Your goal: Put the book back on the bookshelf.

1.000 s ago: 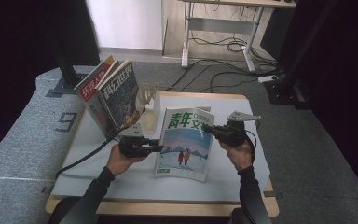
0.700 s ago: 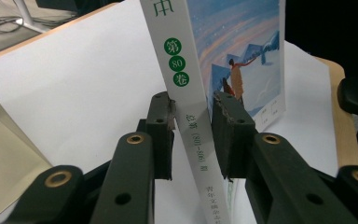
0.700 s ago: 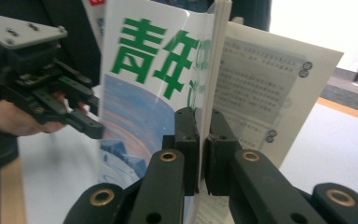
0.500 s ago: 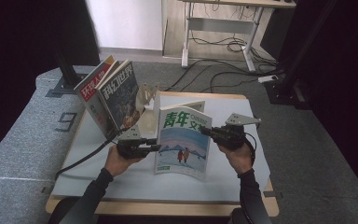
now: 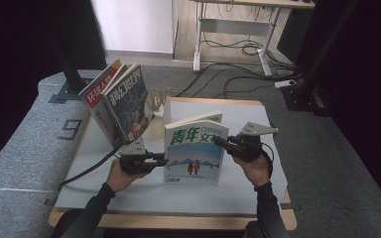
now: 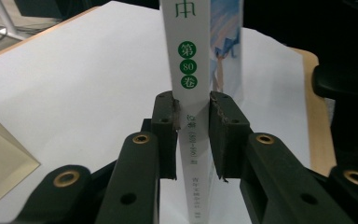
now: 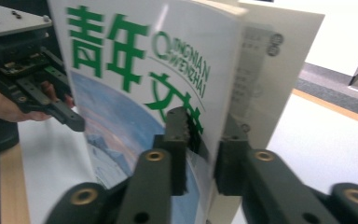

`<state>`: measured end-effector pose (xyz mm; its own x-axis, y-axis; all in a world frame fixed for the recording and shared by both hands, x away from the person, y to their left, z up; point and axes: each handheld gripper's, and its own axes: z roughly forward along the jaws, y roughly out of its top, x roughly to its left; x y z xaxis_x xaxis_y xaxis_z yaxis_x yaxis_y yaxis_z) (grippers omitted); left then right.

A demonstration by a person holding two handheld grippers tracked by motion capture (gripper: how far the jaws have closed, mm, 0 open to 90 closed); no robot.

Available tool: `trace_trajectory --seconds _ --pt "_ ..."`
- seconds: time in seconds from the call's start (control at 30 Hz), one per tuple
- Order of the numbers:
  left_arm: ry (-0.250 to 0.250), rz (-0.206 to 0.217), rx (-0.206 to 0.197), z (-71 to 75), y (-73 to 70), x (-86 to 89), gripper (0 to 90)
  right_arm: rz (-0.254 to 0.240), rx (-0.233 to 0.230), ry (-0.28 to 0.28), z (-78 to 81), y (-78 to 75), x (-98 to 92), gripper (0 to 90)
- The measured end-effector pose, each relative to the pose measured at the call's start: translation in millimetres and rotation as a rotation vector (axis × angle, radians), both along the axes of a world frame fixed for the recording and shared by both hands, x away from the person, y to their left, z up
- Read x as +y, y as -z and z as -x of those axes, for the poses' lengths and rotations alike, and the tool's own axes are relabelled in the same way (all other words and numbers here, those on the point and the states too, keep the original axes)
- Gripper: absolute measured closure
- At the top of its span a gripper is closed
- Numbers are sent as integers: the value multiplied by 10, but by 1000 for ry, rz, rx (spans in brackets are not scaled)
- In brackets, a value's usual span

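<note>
A magazine (image 5: 193,153) with green characters on its cover stands upright on its bottom edge in the middle of the table. My left gripper (image 5: 162,159) comes in level from the left. Its jaws have just closed further and are shut on the white spine (image 6: 191,70), one pad on each side (image 6: 192,100). My right gripper (image 5: 218,141) is at the magazine's upper right edge. Its jaws have just been opening. The cover (image 7: 135,79) and page block stand between the pads (image 7: 205,123), held loosely. The back cover fans out behind.
Two more magazines (image 5: 114,106) lean in a clear stand (image 5: 156,106) at the back left, close behind my left hand. The white table top (image 5: 248,193) has bare room in front and to the right. Desk legs and cables lie on the floor beyond.
The magazine has swung up from a slanted lie to standing upright. Both hands stayed nearly in place at its two sides.
</note>
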<state>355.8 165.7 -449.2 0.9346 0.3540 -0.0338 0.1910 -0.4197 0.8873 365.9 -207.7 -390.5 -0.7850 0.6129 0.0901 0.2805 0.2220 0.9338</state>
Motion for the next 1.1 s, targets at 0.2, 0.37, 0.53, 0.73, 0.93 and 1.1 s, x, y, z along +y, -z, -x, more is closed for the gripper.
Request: trace_trajectory --seconds 0.2,0.37,0.53,0.73,0.93,1.1 --pt "16 -8 -8 57 -6 18 747 21 -7 15 -24 42 -18 454" --pt "22 -7 -10 67 -5 23 747 25 -10 15 -70 76 -31 235" --pt "38 -17 -22 92 -10 43 748 32 11 -11 -130 102 -12 142" --pt "47 -21 -26 103 -13 48 746 38 13 -118 -118 93 83 299" --pt "56 -27 -25 102 -21 59 740 19 29 -105 -80 58 33 482" --pt "62 -25 -27 88 -30 58 728 -1 36 -117 -50 60 -14 542"
